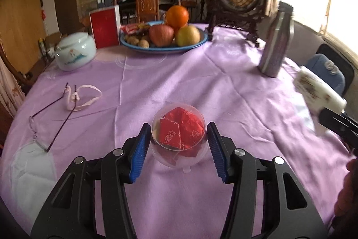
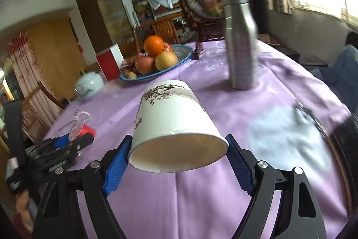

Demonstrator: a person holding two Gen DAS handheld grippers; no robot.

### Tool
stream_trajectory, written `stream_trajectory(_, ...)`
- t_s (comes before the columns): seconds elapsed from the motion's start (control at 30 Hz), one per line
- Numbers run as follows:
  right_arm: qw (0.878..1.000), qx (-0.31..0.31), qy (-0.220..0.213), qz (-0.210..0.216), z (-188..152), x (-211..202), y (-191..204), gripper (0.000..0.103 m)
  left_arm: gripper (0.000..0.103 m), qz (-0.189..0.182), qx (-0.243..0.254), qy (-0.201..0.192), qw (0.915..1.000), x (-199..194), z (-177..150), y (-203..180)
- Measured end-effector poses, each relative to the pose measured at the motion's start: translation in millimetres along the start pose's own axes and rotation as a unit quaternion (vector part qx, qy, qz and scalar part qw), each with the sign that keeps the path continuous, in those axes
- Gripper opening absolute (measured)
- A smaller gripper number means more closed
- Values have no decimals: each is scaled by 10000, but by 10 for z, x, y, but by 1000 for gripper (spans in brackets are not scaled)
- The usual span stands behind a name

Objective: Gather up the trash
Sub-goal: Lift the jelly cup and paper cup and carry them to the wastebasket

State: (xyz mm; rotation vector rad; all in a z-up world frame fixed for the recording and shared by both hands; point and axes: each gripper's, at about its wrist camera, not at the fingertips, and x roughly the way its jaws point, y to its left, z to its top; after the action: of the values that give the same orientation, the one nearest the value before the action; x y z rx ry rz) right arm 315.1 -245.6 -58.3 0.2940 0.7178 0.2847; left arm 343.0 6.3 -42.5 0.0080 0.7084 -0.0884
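Step in hand, as I judge it: gathering loose trash off the worktop (image 1: 223, 86), one item already taken, a second being lined up.

Right gripper (image 2: 178, 160): jaws clenched on a paper cup (image 2: 173, 124), pads pressed to either side near its rim. Cup lies tilted, open mouth toward the camera, base pointing away, lifted clear of the purple cloth.

Left gripper (image 1: 179, 145): jaws spread, nothing held. A clear plastic cup (image 1: 178, 138) stuffed with crumpled red wrappers (image 1: 182, 130) stands on the worktop directly between the jaws, slightly ahead of the pads. Left pad looks close to or just touching the cup wall; right pad stands a little apart. Cannot tell contact for certain.

Next move, likely: ease the left jaws forward a touch so the pads sit around the cup's middle, then close gently. Thin clear plastic probably buckles under a hard squeeze, and the wrappers sit loose on top.

Ahead and to the left of the left jaws: spectacles (image 1: 48, 118) and a white strap (image 1: 84, 94). Not obviously trash; leave.
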Motion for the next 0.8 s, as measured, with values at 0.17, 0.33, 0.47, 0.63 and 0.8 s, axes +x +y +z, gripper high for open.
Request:
stream_trajectory(0.17,9993,-2,-304,-229,-339,-783,-166,82,52,26,296,-355,9989,-455,-298,-290)
stream_trajectory(0.33,9979,80,-551,-329,-623,-1370,-258,81,52,-43,500,-531,9973,-816,-499,-597)
stream_trajectory(0.47,9958,66,-781,-480,-818,-1805,-287,82,52,-243,572,-703,9956,-1129,-598,-826)
stream_trajectory(0.63,9934,65,-961,-618,-1043,-2268,-346,82,52,-345,711,-914,9927,-1483,-755,-1090)
stream_trajectory(0.8,9910,105,-1132,-702,-1212,-2680,-428,82,52,-545,813,-1007,9901,-1763,-922,-1354)
